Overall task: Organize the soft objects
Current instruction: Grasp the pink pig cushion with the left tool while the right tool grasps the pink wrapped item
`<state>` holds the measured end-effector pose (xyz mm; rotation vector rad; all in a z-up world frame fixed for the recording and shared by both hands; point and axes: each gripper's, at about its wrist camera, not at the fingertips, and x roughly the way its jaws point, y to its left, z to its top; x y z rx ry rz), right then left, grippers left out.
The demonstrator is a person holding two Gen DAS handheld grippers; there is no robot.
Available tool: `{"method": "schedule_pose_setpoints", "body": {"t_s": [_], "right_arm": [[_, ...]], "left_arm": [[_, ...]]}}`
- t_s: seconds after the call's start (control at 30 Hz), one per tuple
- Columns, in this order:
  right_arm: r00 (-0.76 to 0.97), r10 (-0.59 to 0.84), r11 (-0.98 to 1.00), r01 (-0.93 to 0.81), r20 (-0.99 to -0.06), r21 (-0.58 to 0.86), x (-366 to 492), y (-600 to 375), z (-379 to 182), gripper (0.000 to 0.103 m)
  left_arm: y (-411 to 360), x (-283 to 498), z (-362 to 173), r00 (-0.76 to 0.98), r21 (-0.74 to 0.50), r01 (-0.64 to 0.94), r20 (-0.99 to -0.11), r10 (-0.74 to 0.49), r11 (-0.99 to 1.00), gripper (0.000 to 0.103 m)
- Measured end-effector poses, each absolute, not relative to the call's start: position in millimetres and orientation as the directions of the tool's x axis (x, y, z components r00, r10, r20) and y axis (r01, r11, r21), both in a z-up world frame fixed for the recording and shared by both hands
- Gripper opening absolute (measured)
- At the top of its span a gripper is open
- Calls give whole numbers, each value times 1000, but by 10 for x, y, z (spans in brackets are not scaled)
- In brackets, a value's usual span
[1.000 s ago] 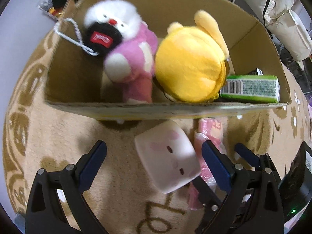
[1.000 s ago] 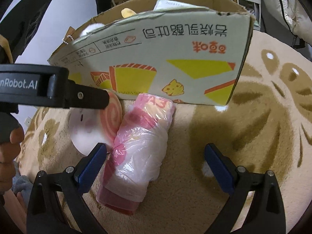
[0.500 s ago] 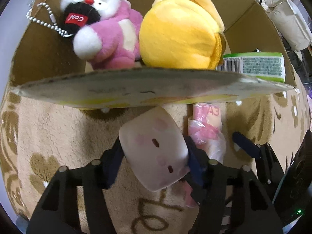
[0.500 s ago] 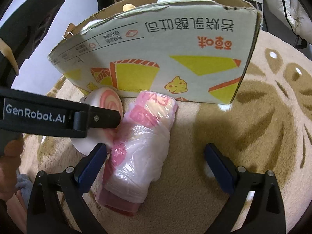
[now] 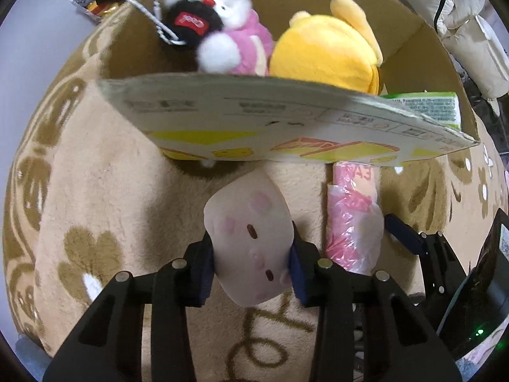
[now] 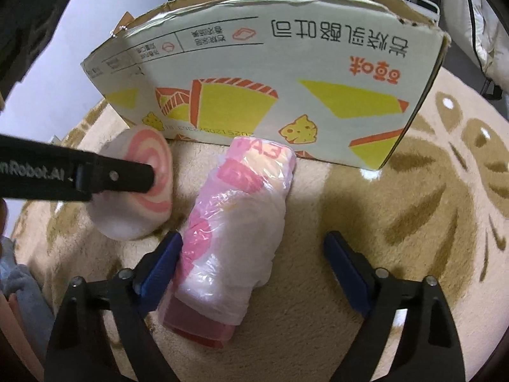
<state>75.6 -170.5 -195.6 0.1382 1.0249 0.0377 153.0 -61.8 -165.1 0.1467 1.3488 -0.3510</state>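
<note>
My left gripper (image 5: 251, 261) is shut on a white roll-shaped plush (image 5: 251, 238) with pink spots and a pink swirl end (image 6: 149, 172), held just off the beige rug in front of the cardboard box (image 5: 286, 121). Inside the box lie a pink-and-white plush (image 5: 222, 31), a yellow plush (image 5: 324, 57) and a green pack (image 5: 423, 108). My right gripper (image 6: 254, 254) is open, its jaws either side of a pink-and-white plastic-wrapped pack (image 6: 235, 222) lying on the rug against the box (image 6: 286, 79). The pack also shows in the left wrist view (image 5: 353, 222).
The beige patterned rug (image 5: 95, 191) spreads all around. A snack wrapper (image 5: 92, 3) lies beyond the box at the far left. White padded cushions (image 5: 470, 38) are at the far right. A grey cloth (image 6: 19, 286) sits at the rug's left edge.
My left gripper closed on the white roll plush and lifted it slightly. The box front wall now tilts toward me. My right gripper has moved forward around the wrapped pack, still open.
</note>
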Motion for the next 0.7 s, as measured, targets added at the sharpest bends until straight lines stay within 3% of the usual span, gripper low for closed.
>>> {"method": "schedule_pose_setpoints", "body": {"t_s": [0.13,0.23,0.37,0.47,0.7], "right_arm": [[521,51,994,54,-852,92,734,-1635,-1953,75],[522,32,995,68,-852,79,719,-1629,-1926,54],[520,85,984,89,-850,153,651,-1716,-1849,44],[540,83,983,94,-838,158,582,-1776,-1737,29],[603,94,979,90,-793,185,413,-1794,-1449,23]], "left_arm": [[-573,1469,-1539,223,-64,324,-965,-141,944,38],[-503,1399,-1446,259,-49,312,-957,-135,949,38],[-361,1267,-1232,300,-21,285,-948,-110,958,38],[-280,1196,-1152,325,-9,234,-942,-87,972,38],[-177,1136,-926,395,21,210,-916,-65,977,38]]}}
